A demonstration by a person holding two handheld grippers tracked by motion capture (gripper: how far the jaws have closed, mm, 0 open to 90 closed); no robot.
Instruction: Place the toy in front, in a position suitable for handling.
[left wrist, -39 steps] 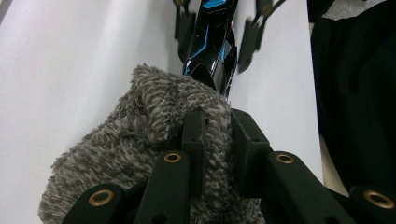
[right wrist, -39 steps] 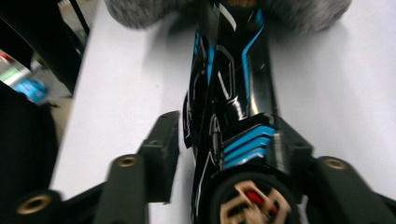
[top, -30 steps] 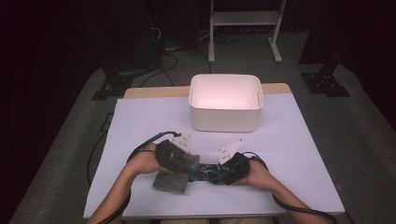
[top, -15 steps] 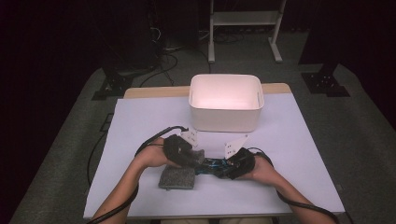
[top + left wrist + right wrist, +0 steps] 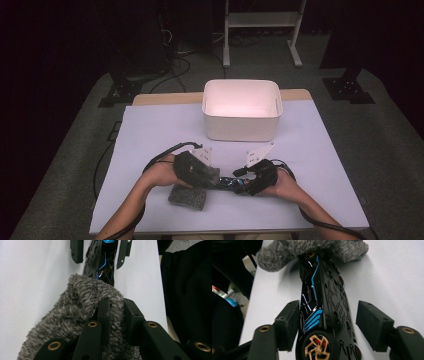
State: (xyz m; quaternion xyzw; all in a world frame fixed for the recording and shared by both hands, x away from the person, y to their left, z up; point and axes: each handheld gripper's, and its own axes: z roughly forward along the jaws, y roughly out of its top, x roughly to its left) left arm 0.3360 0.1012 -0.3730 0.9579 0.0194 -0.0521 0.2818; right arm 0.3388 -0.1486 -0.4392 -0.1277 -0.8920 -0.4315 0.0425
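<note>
Left to right on the white table: the left gripper, jaws pinching a fuzzy grey knit cloth, should keep that pinch firm while drawing the cloth over the car's end. The toy car, glossy black with blue stripes and gold-spoked wheels, lies on its side between the hands. The right gripper, jaws just spreading, flanks the car without pressing it.

Overhead camera; two close, facing gripper cameras
</note>
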